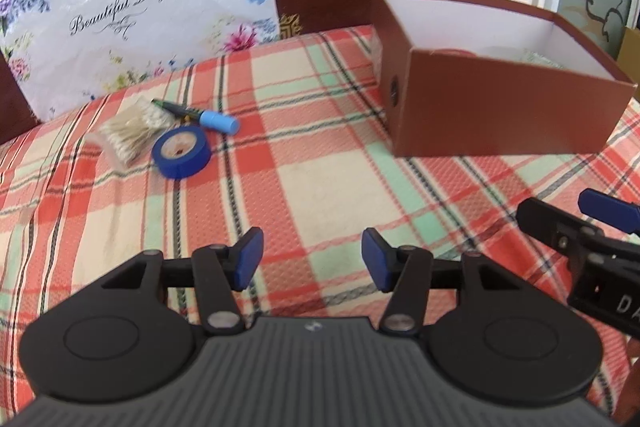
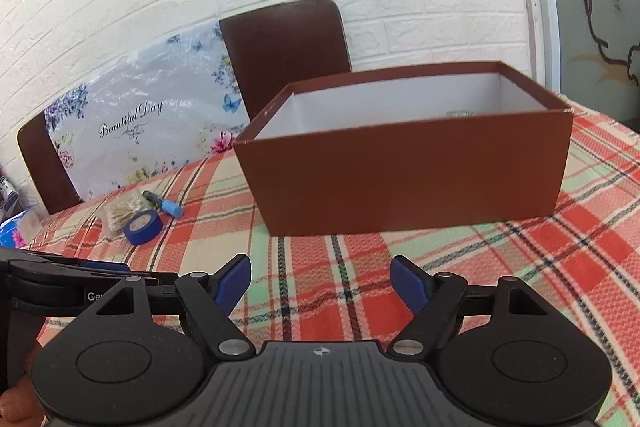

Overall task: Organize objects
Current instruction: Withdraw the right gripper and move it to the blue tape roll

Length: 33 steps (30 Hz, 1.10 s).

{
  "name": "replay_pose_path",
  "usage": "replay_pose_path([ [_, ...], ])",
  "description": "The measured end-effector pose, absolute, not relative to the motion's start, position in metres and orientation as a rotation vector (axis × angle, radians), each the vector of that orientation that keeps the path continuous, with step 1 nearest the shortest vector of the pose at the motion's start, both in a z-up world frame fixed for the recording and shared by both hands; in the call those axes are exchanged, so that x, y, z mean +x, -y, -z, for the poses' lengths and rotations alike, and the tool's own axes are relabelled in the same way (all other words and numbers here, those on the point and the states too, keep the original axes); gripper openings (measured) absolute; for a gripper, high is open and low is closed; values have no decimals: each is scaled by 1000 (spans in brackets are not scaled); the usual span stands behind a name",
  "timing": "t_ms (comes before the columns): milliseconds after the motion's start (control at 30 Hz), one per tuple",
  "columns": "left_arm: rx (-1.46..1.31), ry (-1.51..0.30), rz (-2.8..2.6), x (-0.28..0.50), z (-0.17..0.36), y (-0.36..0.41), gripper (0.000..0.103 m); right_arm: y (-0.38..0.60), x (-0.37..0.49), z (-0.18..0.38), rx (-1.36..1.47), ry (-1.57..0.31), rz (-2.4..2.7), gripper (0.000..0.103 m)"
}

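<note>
A blue tape roll (image 1: 182, 151), a marker with a light blue cap (image 1: 200, 115) and a clear pack of cotton swabs (image 1: 132, 129) lie together on the plaid tablecloth (image 1: 320, 179), far left. They also show in the right wrist view: tape roll (image 2: 143, 225), marker (image 2: 164, 205), swabs (image 2: 120, 213). An open brown box (image 1: 500, 107) with a white inside stands at the right; it fills the middle of the right wrist view (image 2: 404, 179). My left gripper (image 1: 312, 261) is open and empty, near the table's front. My right gripper (image 2: 320, 285) is open and empty, in front of the box.
A brown chair back (image 2: 284, 55) and a floral plastic bag (image 1: 132, 19) stand behind the table against a white brick wall. The right gripper's fingers (image 1: 580, 219) show at the right edge of the left wrist view. Something lies inside the box, mostly hidden.
</note>
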<state>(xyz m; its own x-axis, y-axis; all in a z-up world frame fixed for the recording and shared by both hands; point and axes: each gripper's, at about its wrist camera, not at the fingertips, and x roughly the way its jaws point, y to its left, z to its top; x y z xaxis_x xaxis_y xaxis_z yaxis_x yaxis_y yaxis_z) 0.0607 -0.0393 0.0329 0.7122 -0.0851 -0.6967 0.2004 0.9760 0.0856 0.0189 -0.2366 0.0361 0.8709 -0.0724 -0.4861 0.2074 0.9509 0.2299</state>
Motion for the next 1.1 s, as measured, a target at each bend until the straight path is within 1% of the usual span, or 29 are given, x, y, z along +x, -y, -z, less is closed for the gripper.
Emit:
replay_pose_path([
  [433,130,-792,100,66,-13,3,60,216,31,-23,241,-572,113,74],
  [533,119,-798,78,68,-9,-9,60,208,39,-14,233,-633,78,71],
  [600,105,-799,68,69,-6,-18,62,199,42,-9,217,-662,62,74],
  [733,85,-768,51,69,-4,-40,64,175,46,-9,137,-667,14,74],
  [867,65,-737,-29,75,0,-80,70,149,54,-10,56,-672,-62,73],
  [967,77,-696,-156,82,6,-120,72,128,68,-10,7,-660,-123,68],
  [1000,87,-674,-205,83,10,-134,79,122,75,-9,-11,-651,-138,68],
  [1067,40,-629,-249,80,18,-161,87,109,92,-6,-44,-626,-163,67],
  [1100,-52,-630,-228,78,18,-176,87,102,103,-6,-56,-615,-175,67],
])
